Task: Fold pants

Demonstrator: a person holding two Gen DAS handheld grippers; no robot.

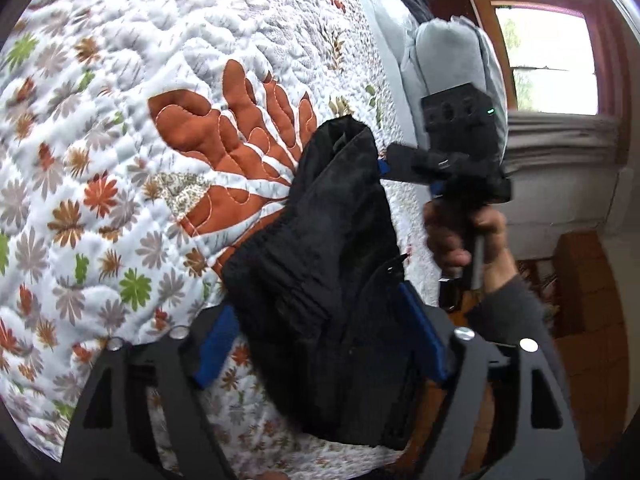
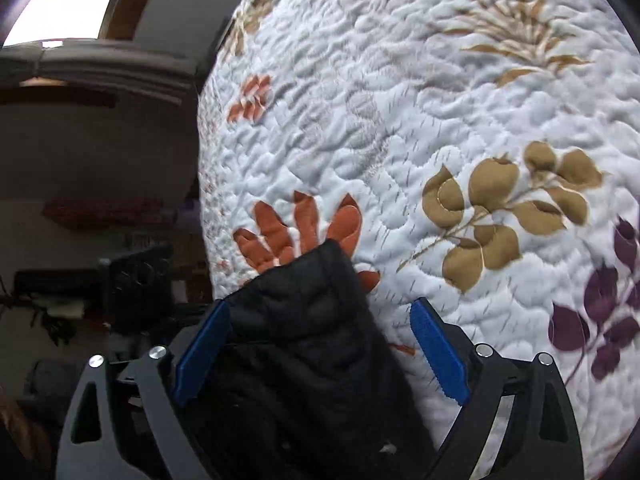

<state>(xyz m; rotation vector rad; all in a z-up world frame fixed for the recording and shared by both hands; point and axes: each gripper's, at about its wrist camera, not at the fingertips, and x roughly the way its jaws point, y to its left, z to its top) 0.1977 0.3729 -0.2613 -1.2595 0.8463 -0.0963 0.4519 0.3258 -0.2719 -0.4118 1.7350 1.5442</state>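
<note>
The black pants (image 1: 320, 240) lie bunched in a thick folded bundle on the flowered quilt (image 1: 120, 140). My left gripper (image 1: 320, 340) stands open around the near end of the bundle; its right pad touches the cloth and its left pad is just clear. In the left wrist view my right gripper (image 1: 390, 166), held by a hand (image 1: 460, 236), reaches the bundle's far end from the right. In the right wrist view the pants (image 2: 312, 320) run up between the wide jaws of the right gripper (image 2: 322, 354). The cloth rests against the left pad, and white quilt shows before the right pad.
The bed's edge runs down the right of the left wrist view, with grey pillows (image 1: 448, 52) stacked at its head. Beyond them are a window (image 1: 548, 56) and a wall ledge. The quilt (image 2: 440, 120) stretches out past the pants.
</note>
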